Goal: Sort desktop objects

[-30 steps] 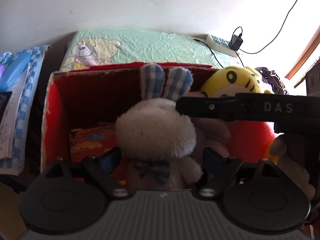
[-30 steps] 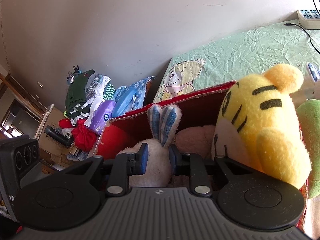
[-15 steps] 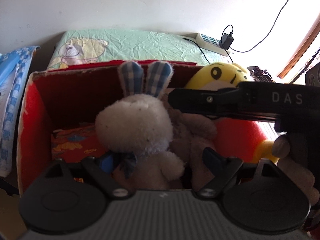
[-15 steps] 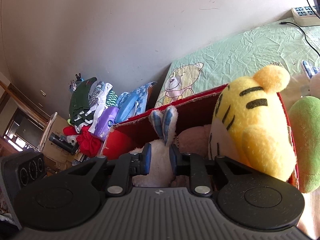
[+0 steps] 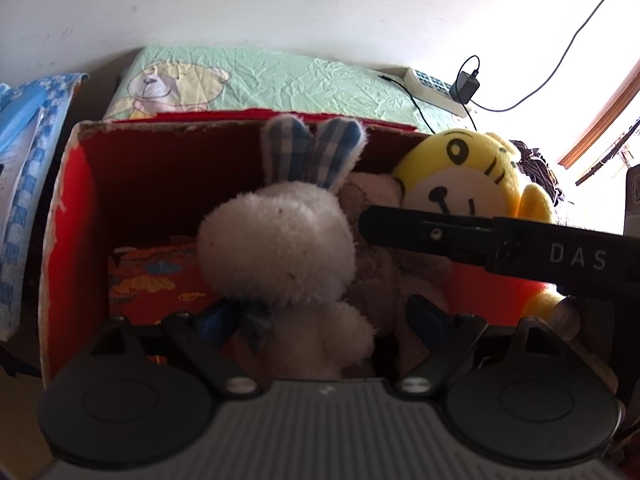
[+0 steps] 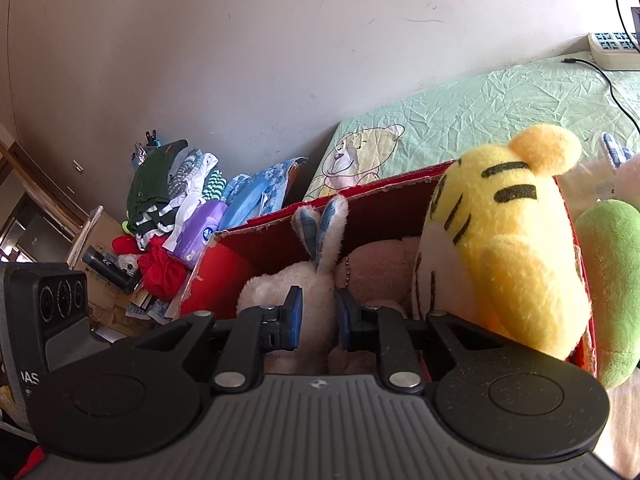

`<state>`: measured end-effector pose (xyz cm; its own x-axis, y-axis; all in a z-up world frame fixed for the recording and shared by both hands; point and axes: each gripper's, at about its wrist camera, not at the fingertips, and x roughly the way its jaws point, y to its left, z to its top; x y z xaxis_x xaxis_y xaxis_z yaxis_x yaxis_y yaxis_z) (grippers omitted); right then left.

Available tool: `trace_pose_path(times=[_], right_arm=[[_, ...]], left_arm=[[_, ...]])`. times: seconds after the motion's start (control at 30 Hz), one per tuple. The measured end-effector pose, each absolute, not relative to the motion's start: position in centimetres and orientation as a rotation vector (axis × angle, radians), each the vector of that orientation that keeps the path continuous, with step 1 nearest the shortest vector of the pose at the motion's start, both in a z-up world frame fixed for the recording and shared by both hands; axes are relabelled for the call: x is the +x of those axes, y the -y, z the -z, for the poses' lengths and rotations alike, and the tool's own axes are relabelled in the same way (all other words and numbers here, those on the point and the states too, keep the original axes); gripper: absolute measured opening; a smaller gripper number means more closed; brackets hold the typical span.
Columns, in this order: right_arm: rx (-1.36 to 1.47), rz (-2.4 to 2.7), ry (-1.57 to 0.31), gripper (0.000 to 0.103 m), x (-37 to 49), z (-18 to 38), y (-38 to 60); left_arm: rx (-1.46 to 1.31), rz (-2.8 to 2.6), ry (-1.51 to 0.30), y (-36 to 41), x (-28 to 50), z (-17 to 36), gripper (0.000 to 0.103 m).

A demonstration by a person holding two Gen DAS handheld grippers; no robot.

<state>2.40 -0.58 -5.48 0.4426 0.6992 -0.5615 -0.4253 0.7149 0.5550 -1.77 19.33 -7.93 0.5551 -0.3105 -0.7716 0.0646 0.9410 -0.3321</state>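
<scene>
A red cardboard box (image 5: 68, 216) (image 6: 224, 276) holds plush toys. A white rabbit (image 5: 280, 252) (image 6: 276, 288) with blue checked ears sits in it, beside a brown plush (image 5: 372, 196) (image 6: 380, 264) and a yellow tiger (image 5: 468, 172) (image 6: 504, 240). My left gripper (image 5: 324, 316) is open, its fingers either side of the rabbit's body. My right gripper (image 6: 318, 314) has a narrow gap, and the rabbit's back shows between the pads; I cannot tell whether they grip it. It reaches in from the right in the left wrist view (image 5: 400, 224).
A green bear-print cloth (image 5: 280, 80) (image 6: 480, 108) covers the surface behind the box. A power strip (image 5: 432, 88) with cables lies at the back right. A green plush (image 6: 612, 280) lies right of the box. Clothes and a purple pack (image 6: 196, 236) pile on the left.
The left wrist view has shifted, the rabbit now sits more to the right between the open fingers. The right gripper has drawn back and up a little; the tiger looks larger.
</scene>
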Motion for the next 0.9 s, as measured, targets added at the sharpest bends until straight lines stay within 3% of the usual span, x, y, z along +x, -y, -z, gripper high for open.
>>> trace_pose_path(times=[0.9], right_arm=[[0.301, -0.699, -0.853, 0.017, 1.43, 6.15, 0.76]], left_arm=[[-0.222, 0.182, -0.986, -18.55, -1.79, 7.80, 0.088]])
